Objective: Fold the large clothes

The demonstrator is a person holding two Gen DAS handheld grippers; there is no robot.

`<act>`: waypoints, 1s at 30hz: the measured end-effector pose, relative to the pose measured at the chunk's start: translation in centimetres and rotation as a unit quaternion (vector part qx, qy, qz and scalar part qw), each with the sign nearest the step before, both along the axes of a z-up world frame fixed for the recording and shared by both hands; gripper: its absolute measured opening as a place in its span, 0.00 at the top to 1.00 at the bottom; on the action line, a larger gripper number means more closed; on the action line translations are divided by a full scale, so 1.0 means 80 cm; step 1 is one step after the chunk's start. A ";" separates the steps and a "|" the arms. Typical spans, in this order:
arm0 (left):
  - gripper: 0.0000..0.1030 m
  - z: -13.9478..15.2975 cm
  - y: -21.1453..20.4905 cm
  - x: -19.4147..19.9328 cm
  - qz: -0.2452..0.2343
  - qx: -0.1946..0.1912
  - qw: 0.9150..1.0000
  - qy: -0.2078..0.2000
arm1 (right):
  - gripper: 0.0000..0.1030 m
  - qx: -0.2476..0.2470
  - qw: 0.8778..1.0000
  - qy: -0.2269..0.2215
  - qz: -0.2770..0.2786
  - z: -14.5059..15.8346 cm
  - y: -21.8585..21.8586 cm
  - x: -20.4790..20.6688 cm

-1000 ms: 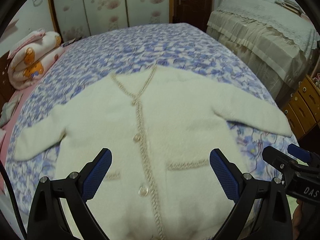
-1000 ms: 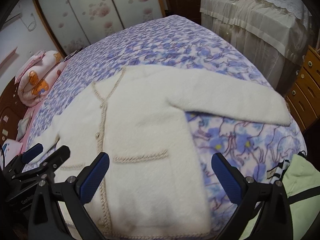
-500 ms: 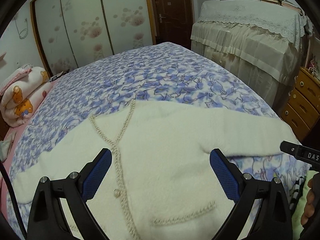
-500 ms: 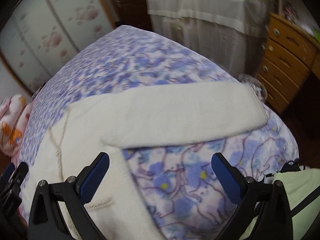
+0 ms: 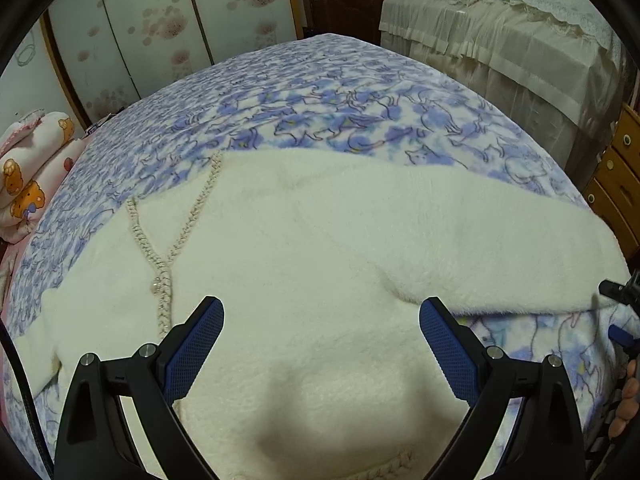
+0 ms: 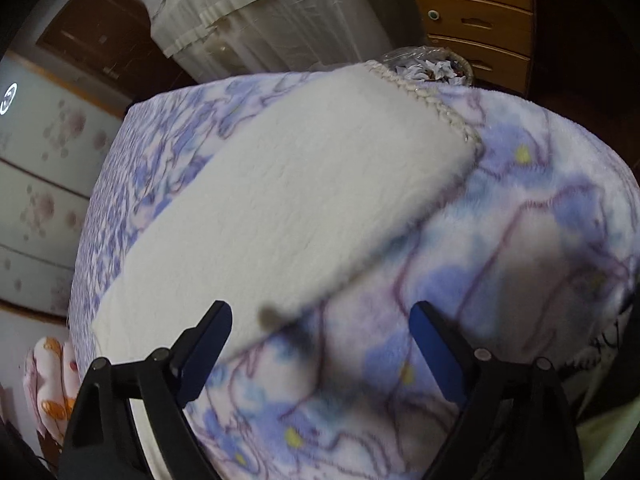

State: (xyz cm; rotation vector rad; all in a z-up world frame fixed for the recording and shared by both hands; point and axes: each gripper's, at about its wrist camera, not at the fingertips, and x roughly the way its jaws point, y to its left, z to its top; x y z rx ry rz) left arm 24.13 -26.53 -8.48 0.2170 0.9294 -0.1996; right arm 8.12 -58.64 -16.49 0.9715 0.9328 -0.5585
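A cream cardigan (image 5: 304,248) lies flat, front up, on a bed covered by a blue-and-white floral blanket (image 5: 320,92). In the left wrist view a rolled pink quilt printed with bears (image 5: 28,176) sits at the far left edge, and flowered wardrobe doors (image 5: 160,20) fill the upper left. The cardigan's braided V-neck trim (image 5: 160,256) runs down the left-centre of the frame, its body fills the middle, and one sleeve (image 5: 500,240) stretches to the right edge. The left gripper (image 5: 320,348) hovers over the garment at the bottom of the frame, jaws spread wide with only fabric beneath them and nothing clasped. At the far right edge, part of the other tool and a person's fingertips (image 5: 628,396) show, beside a wooden chest of drawers (image 5: 616,172).

In the right wrist view the sleeve (image 6: 280,208) slants from lower left to upper right, ending in a braided cuff (image 6: 420,96). The right gripper (image 6: 320,348) hangs over the sleeve's lower edge, its jaws wide but closing; the blurred picture appears to show the pads clear of the cloth. A cloth-draped piece of furniture (image 6: 260,12) stands at top centre.
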 end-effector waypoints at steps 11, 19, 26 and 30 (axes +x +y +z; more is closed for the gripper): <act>0.05 0.012 0.019 -0.007 -0.011 -0.024 1.000 0.003 | 0.91 -0.123 0.992 -0.009 0.000 0.053 -0.006 0.055; 0.05 0.037 0.122 -0.021 0.053 -0.054 0.997 -0.014 | 0.91 -0.213 0.925 -0.166 0.266 0.168 0.195 0.113; 0.05 0.000 0.205 -0.012 0.097 -0.079 0.992 0.034 | 0.66 -0.134 0.888 -0.099 0.428 0.074 0.324 0.145; 0.05 -0.028 0.224 -0.004 0.090 -0.134 0.984 0.074 | 0.65 -0.118 0.886 -0.068 0.443 0.040 0.332 0.126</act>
